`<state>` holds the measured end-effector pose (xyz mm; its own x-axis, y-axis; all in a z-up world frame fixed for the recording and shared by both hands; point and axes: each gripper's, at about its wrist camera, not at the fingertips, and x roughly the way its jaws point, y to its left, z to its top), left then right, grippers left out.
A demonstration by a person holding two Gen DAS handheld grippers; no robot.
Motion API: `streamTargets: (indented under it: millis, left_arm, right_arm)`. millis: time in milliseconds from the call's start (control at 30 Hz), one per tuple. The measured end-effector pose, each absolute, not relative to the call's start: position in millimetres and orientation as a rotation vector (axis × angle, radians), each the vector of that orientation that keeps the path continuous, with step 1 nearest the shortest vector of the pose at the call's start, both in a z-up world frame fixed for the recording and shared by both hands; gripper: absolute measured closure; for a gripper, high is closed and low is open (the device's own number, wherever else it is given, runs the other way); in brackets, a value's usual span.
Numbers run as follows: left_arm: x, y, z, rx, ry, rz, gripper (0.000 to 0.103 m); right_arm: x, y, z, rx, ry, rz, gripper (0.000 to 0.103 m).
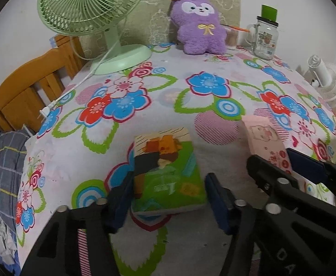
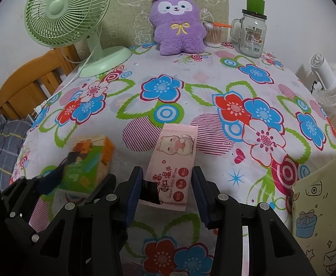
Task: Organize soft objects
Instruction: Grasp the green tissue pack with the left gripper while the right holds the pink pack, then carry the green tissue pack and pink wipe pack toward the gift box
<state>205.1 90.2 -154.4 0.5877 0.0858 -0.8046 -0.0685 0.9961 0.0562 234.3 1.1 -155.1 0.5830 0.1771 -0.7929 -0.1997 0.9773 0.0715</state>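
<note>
Green tissue pack (image 1: 168, 172) between left fingers (image 1: 122, 197), right fingers (image 2: 200, 193) flank pink wipes (image 2: 172, 165); grip unclear.

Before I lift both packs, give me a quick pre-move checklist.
1. Green tissue pack sits between the left gripper fingers: ok.
2. Left fingers press on both sides of the pack: cannot tell; a sliver of gap may remain on one side.
3. Pink wipes pack sits between the right gripper fingers, with the pads seeming to meet both edges: ok.
4. Grippers are apart from each other: ok, but close.
5. Drop-off spot for the packs: cannot tell.
</note>
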Motion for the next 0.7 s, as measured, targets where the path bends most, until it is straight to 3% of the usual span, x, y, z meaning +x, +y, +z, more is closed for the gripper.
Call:
streamTargets:
  millis: [700]
  left_arm:
    - [182,81,-152,0.04,0.952,0.082,0.049]
  right_arm:
    - [211,-5,-156,-0.04,0.922,0.227,0.057]
